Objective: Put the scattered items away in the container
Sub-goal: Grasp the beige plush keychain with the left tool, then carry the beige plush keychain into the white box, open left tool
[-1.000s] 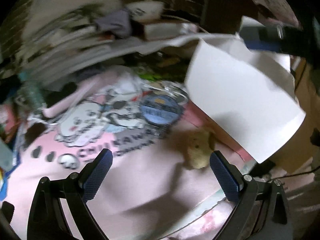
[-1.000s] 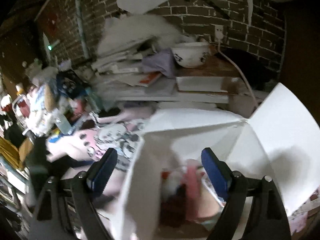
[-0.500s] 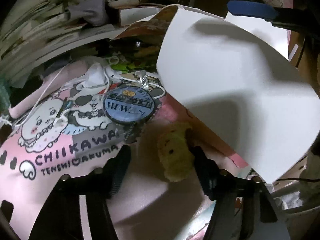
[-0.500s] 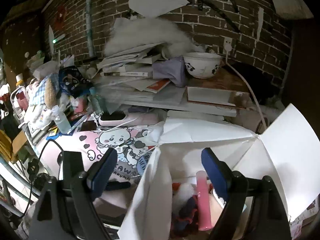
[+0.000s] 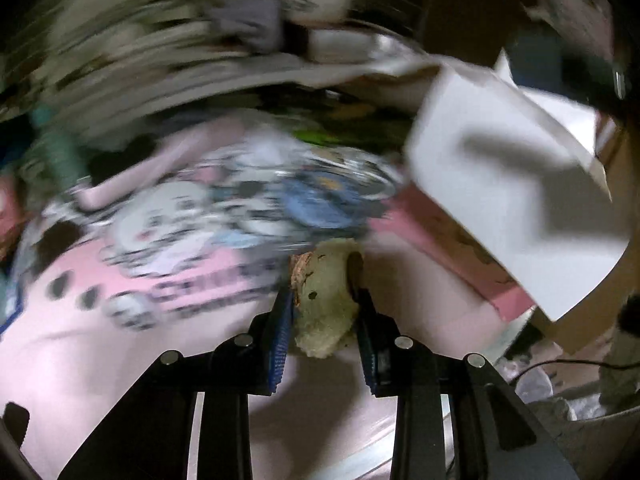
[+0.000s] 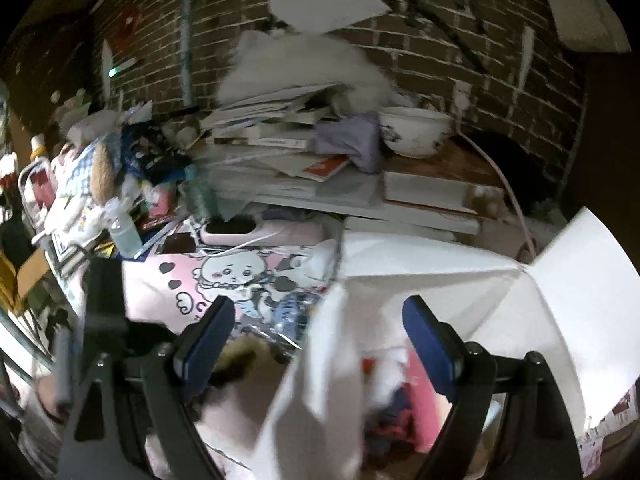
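My left gripper is shut on a small yellow plush toy, held just above the pink cartoon mat. The view is blurred by motion. A white cardboard box with open flaps stands to the right of the toy. In the right wrist view my right gripper hangs open over the box. A pink bottle and soft items lie inside the box. The left gripper's dark frame shows at the lower left.
A round blue tin lies on the mat near the box. Stacked books and papers, a purple cloth and a white bowl crowd the back by the brick wall. Bottles and packets pile up at the left.
My left gripper closed on the yellow plush toy and is moving with it; its view has gone blurred. The right gripper stayed open over the box, shifting slightly.
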A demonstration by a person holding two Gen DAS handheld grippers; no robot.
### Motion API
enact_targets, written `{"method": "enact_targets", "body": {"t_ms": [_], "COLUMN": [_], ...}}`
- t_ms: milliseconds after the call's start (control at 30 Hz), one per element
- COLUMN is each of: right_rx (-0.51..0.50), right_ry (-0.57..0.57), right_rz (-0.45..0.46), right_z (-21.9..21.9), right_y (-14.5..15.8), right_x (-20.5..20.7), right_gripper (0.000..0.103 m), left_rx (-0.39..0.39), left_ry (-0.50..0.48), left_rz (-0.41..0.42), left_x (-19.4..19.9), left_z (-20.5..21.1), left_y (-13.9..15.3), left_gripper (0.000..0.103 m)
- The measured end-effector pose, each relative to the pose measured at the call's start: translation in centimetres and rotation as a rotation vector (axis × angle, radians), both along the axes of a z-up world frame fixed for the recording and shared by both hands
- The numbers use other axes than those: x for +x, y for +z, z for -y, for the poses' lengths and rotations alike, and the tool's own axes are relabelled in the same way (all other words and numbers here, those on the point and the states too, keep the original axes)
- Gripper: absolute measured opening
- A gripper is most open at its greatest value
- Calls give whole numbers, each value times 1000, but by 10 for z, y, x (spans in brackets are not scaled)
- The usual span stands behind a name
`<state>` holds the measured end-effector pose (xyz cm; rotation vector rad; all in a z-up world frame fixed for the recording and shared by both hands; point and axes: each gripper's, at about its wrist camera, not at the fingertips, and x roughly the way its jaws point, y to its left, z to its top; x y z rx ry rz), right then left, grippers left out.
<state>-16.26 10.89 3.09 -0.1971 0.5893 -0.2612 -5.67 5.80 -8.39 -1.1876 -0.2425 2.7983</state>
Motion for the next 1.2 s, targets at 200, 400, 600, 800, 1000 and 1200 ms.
{"method": "enact_targets", "body": {"t_ms": [200,400,600,800,1000,1200], "right_rx": [-133,-141,-138,-110,-117,-86], "right_ry": [48,102,99,71,34,29], "right_rz": [-30,-101,-167,-193,-186,-191], "right_z": [-48,-74,-80,-70,-61,-54], "right_y": [-27,-62,-99,-124,-136,-141], "right_x": [25,38,53,65,72,75], "right_gripper": [84,84,84,84,84,84], "left_rx": [-14,-42,-38,-58,-26,-82], "left_ry": [165,132,93,-58,-268,-429], "left_rz": [-23,-64,-92,-90,-23,75], "left_x": [13,4,-6,-26,-55,-79], "left_z": [61,77,67,12,-60,-127], "left_y": [34,89,147,177,181,172], "left_gripper": [25,25,25,26,26,26]}}
